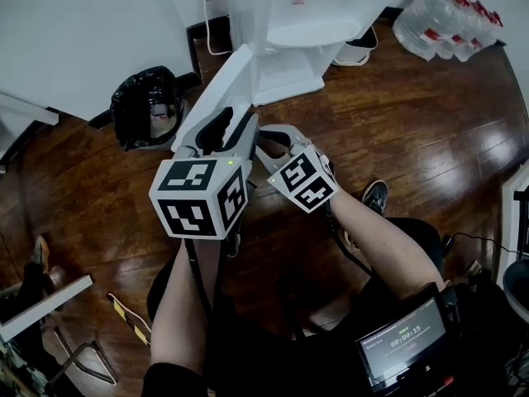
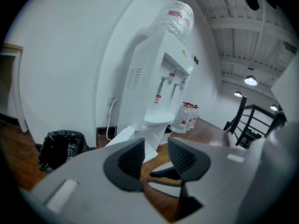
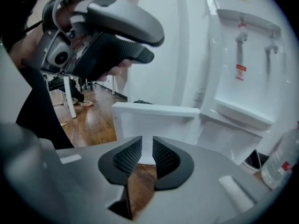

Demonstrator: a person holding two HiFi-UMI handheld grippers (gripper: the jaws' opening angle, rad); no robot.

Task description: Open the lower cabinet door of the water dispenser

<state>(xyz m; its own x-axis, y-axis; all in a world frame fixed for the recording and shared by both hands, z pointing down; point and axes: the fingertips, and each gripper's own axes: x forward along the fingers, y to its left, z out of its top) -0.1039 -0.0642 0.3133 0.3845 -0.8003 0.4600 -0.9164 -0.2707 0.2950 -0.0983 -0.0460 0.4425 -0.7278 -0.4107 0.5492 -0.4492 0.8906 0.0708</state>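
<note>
Jaws of the left gripper (image 2: 156, 155) stand well apart with nothing between them, only wood floor (image 1: 413, 122) showing through the gap. Those of the right gripper (image 3: 146, 155) are nearly together, leaving a narrow slit that also holds nothing. The water dispenser (image 1: 285, 48) stands against the white wall ahead, and its lower cabinet door (image 3: 154, 122) already hangs swung out from the base, angled toward the person, its free end close in front of both grippers. Neither gripper touches it, so the opening looks done or nearly so. The door appears to be a thin, stiff white plastic panel: probably light, easy to swing on its hinge, and smooth enough to slip from the pads. If it needs more travel, the free edge far from the hinge seems the best hold, pinched across its thickness and moved gently so the hinge isn't strained.
</note>
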